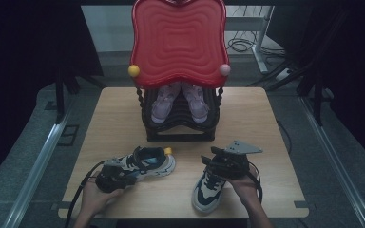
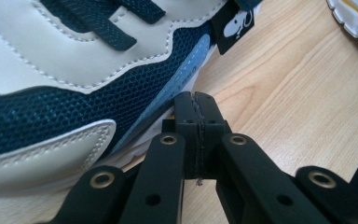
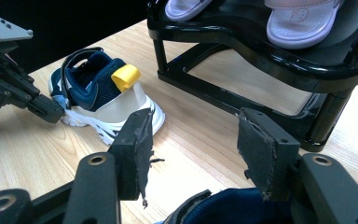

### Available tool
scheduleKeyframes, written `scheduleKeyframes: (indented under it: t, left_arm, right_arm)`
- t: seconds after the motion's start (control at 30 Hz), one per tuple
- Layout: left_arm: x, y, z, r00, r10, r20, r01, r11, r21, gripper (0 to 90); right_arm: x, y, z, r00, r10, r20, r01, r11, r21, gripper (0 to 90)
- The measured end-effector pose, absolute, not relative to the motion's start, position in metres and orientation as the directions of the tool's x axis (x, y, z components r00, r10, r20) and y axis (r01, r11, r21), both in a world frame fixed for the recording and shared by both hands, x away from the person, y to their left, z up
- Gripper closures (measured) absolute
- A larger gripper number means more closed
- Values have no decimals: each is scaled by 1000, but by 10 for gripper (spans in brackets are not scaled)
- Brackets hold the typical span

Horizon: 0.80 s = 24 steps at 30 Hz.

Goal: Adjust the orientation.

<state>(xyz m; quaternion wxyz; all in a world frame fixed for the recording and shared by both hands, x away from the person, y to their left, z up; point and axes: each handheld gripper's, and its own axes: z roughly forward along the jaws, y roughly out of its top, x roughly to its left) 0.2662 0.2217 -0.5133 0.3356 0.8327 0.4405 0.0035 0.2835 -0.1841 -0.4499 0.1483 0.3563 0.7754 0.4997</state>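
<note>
Low, left gripper (image 2: 196, 100) jaws closed beside sneaker (image 2: 74, 79), right gripper (image 3: 196, 144) spread.

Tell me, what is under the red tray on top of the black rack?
Under the red tray, a pair of pink shoes stands on the black rack. Their heels are covered by the tray.

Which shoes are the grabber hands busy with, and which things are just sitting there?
In the job:
- navy and cream sneaker with yellow heel tab, beside the shut left gripper
- matching navy and cream sneaker, under the open right gripper

Just there:
- pink sandals
- black shoe rack
- red wavy tray
- wooden table
</note>
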Motion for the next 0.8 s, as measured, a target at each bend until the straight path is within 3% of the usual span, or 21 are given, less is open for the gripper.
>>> scheduleKeyframes:
  t: [0.8]
  left_arm:
    - [297, 245, -510, 547, 800, -248, 762, -352, 544, 899]
  right_arm:
    - [286, -183, -447, -703, 700, 124, 403, 249, 881, 462]
